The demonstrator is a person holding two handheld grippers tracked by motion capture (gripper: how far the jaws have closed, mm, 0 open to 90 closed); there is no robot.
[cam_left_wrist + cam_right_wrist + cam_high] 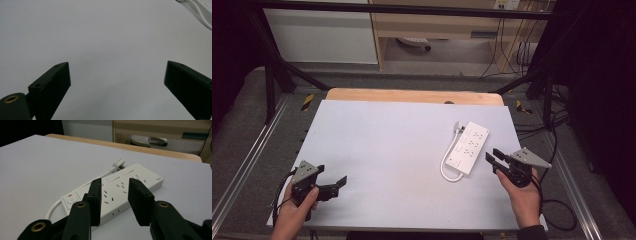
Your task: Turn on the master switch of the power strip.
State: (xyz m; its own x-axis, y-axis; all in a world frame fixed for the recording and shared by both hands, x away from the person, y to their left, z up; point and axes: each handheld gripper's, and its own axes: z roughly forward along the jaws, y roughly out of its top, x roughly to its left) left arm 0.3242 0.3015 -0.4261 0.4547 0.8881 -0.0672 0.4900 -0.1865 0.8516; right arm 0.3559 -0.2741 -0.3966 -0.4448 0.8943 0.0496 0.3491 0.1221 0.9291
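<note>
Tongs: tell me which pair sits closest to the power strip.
The right tongs, just off the white power strip's switch end. The left tongs hover far across the table.

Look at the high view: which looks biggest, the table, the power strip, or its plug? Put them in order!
1. Table, by far the biggest.
2. Power strip, a long white bar lying on the table.
3. Plug, a tiny white piece by the strip's far end.

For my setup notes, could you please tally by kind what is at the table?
Power strip with its cord and plug: 1
Handheld grippers: 2, left gripper and right gripper, both open
Total: 3
</note>
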